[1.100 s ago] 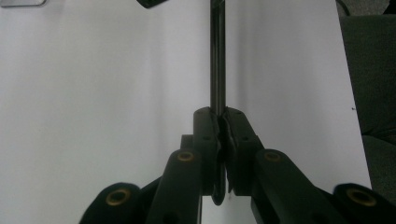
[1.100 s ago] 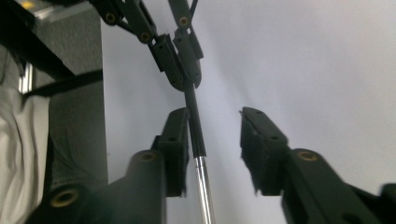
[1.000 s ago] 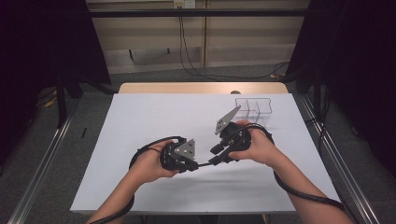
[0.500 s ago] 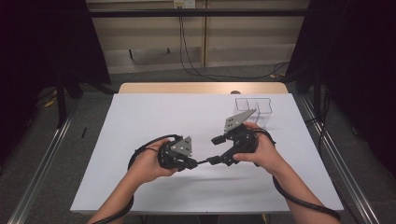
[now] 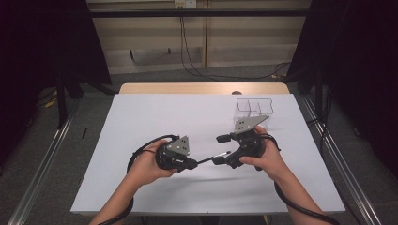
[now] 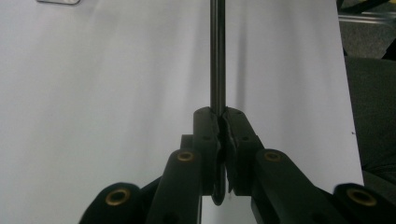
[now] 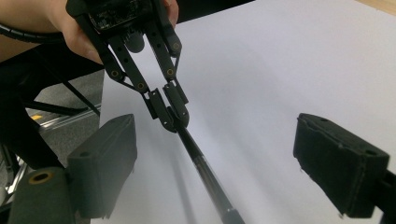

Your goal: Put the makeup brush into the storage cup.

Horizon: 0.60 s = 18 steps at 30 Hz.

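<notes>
A thin dark pen-like rod (image 5: 212,158) lies level above the white table top (image 5: 155,117). My left gripper (image 5: 191,163) is shut on one end of it; in the left gripper view the rod (image 6: 217,56) runs straight out from the closed jaws of that gripper (image 6: 219,122). My right gripper (image 5: 221,149) faces it from the right. Its jaws have just been opening and stand wide apart, one on each side of the rod's other end, without touching it. The right gripper view shows the rod (image 7: 205,179) passing between its gripper's (image 7: 222,163) spread pads (image 7: 338,161) toward the left gripper (image 7: 171,115).
A clear plastic box with several compartments (image 5: 254,108) stands at the back right of the table, just behind my right hand. A wooden strip (image 5: 202,88) borders the far edge. Metal rails (image 5: 328,140) run along both sides of the table.
The right gripper's jaws have spread wide off the rod, and that hand has drifted slightly nearer and to the right. The left gripper has kept still with the rod in it.
</notes>
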Available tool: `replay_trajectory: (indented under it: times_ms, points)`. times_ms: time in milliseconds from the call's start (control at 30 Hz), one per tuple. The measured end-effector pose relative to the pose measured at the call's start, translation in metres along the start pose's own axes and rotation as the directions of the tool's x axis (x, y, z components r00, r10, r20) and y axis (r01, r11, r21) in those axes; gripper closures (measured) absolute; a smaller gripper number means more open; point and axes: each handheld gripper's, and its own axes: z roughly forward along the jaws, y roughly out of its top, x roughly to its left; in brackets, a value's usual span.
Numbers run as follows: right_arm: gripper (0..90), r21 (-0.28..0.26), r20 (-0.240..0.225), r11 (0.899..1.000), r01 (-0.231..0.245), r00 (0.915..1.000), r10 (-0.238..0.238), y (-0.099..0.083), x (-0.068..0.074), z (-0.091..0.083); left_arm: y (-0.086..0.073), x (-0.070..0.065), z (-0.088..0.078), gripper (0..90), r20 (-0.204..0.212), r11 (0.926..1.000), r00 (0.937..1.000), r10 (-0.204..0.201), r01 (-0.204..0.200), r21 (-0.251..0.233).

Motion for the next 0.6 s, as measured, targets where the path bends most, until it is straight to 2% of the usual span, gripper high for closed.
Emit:
replay_trajectory:
  times_ms: [333, 500, 600]
  points:
    - [11.8, -0.072, 0.017, 0.997, -0.017, 0.9997, 0.019, -0.007, -0.003, -0.002, -0.007, 0.001, -0.005, 84.3, -0.018, 0.9960, 0.9985, -0.052, 0.050, -0.074]
    - [11.8, -0.094, 0.015, 0.995, -0.023, 0.9996, 0.024, -0.008, -0.003, -0.002, -0.012, 0.002, -0.007, 84.3, -0.018, 0.9865, 0.9957, -0.091, 0.088, -0.138]
    - [11.5, -0.101, 0.015, 0.995, -0.019, 0.9997, 0.021, -0.007, -0.002, -0.001, -0.013, 0.002, -0.007, 84.3, -0.025, 0.9825, 0.9942, -0.105, 0.100, -0.157]
